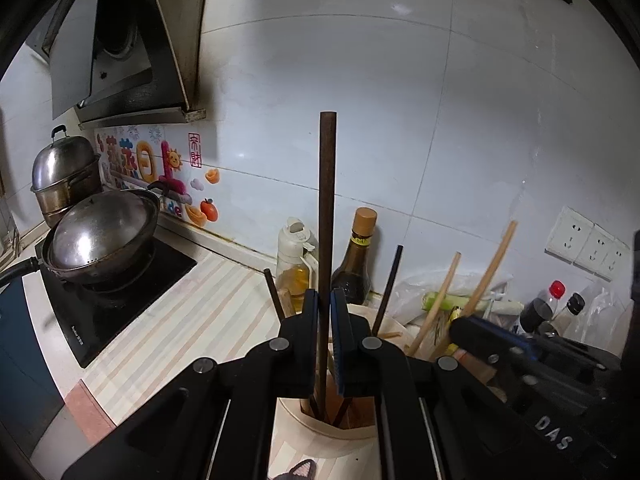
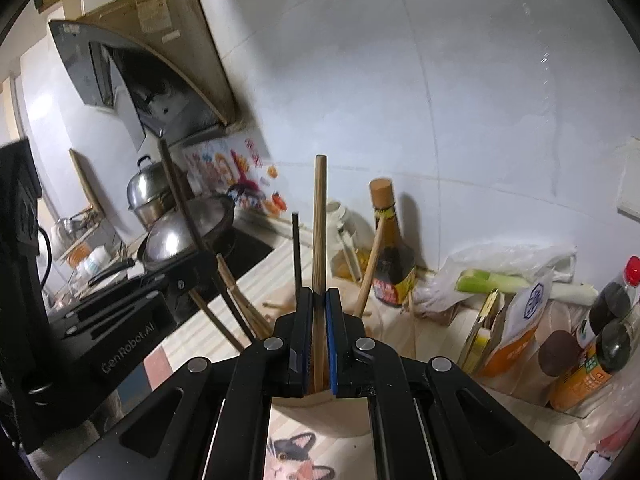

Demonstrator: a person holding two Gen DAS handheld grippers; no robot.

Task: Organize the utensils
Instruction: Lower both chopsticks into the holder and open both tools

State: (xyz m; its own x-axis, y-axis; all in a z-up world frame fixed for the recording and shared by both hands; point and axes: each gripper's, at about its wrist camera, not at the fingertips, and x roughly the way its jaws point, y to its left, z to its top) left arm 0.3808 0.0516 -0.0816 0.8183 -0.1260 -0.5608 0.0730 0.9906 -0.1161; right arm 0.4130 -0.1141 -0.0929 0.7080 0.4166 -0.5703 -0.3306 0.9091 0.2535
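My left gripper [image 1: 324, 300] is shut on a dark brown chopstick [image 1: 327, 208] that stands upright, its lower end inside a cream utensil holder [image 1: 326, 440] with a cat picture. My right gripper [image 2: 319, 300] is shut on a light wooden chopstick [image 2: 319, 220], also upright over the same holder [image 2: 316, 416]. Several other chopsticks lean out of the holder: dark ones [image 1: 390, 288] and light ones [image 1: 490, 268]. The right gripper's body shows at the right of the left wrist view [image 1: 520, 352]; the left gripper's body [image 2: 132, 304] shows at the left of the right wrist view.
A dark sauce bottle [image 1: 356, 256] and a white oil bottle [image 1: 294, 264] stand behind the holder by the tiled wall. A wok with a steel lid [image 1: 100, 236] sits on the black stove at left. Bags, a leek [image 2: 500, 282] and more bottles [image 2: 600, 344] crowd the right.
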